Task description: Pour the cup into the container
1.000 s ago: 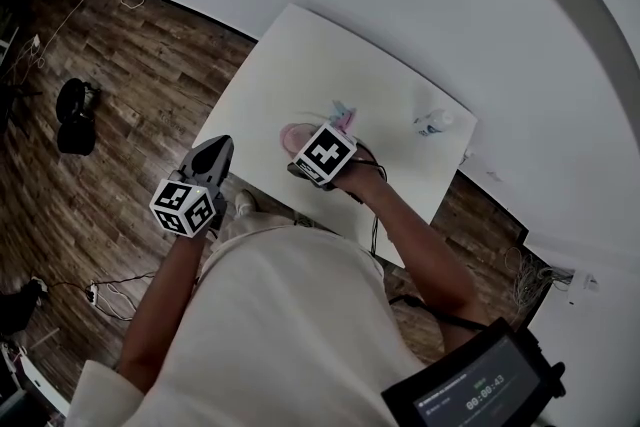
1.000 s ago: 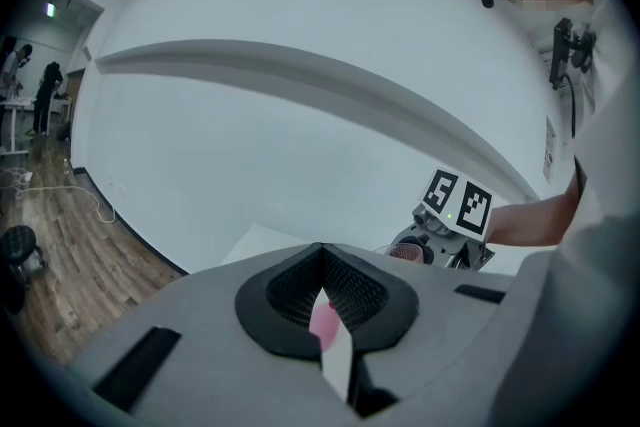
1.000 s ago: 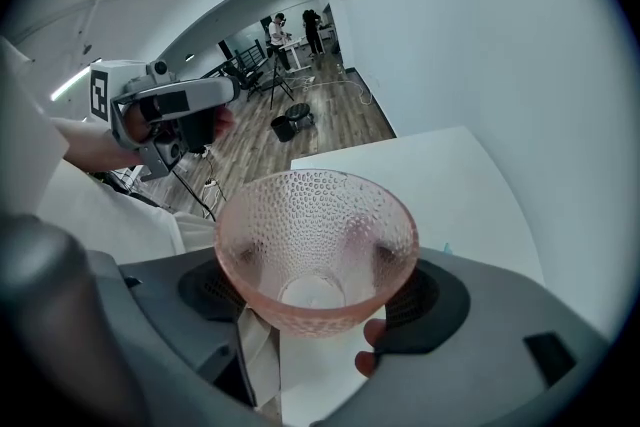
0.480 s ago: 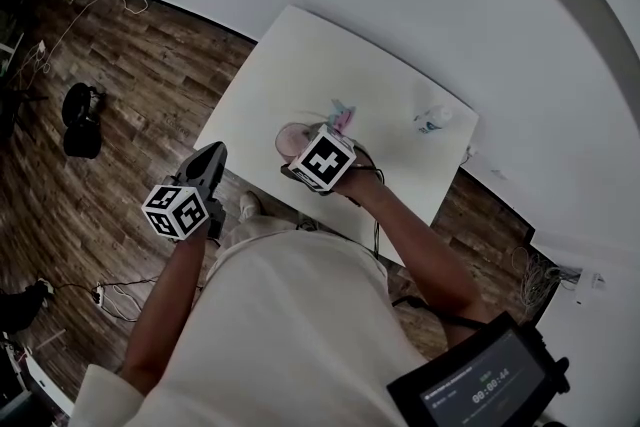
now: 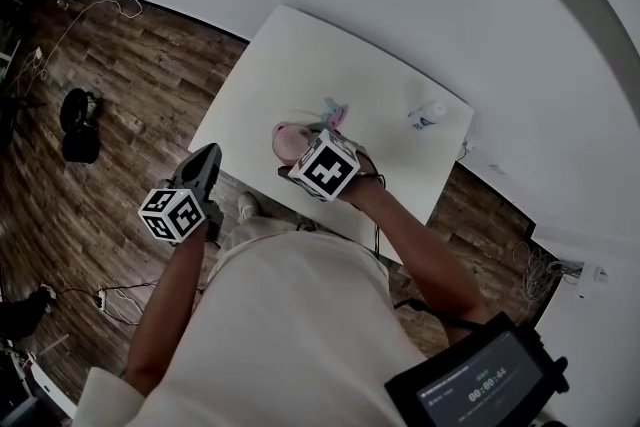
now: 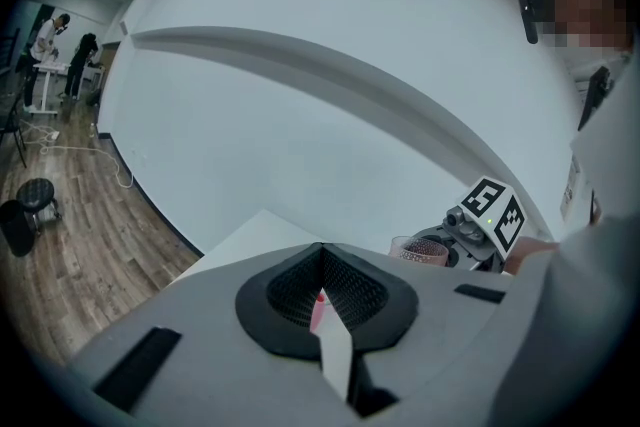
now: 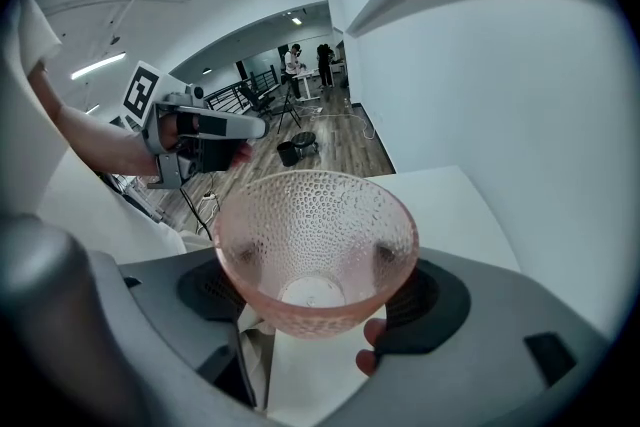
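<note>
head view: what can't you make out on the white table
- Blue-pink thing: head view, partly behind the right gripper and its pink dimpled glass cup; shape unclear.
- Small pale object near the white table's far edge: head view, too small to identify.

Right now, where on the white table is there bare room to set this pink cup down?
The table's left part, from the far corner to the near-left edge, looks bare, as does the strip between the pink-and-blue item and the small clear object. It is crowded around the pink cup in the right gripper.
</note>
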{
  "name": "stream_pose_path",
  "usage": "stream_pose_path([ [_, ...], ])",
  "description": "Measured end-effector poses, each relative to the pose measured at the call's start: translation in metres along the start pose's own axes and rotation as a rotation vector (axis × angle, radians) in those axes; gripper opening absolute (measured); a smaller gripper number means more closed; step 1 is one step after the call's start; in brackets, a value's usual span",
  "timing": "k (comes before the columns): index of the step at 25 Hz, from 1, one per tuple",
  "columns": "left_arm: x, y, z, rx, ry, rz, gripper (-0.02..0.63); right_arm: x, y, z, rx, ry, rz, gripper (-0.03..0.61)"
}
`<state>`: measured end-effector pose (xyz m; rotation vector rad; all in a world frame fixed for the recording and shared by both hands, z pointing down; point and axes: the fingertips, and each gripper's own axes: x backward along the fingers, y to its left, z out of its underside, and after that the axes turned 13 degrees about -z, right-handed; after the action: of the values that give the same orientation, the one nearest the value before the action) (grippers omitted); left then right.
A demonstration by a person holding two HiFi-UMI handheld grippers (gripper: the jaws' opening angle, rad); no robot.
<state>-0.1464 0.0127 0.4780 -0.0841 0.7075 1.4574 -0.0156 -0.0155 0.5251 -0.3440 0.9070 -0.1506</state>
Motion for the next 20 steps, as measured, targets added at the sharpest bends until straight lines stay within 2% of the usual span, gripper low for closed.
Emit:
stream_pose_path([
  [10, -0.002, -0.014, -0.006, -0.043, -0.039, 0.013, 0.009, 0.014, 0.005, -0.002, 0.036, -0.060, 0.028, 0.379],
  [20, -0.003, -0.034, 0.000, -0.086, -0.038, 0.031, 0.009, 0.029, 0.007, -0.004, 0.050, -0.120, 0.051, 0.379],
])
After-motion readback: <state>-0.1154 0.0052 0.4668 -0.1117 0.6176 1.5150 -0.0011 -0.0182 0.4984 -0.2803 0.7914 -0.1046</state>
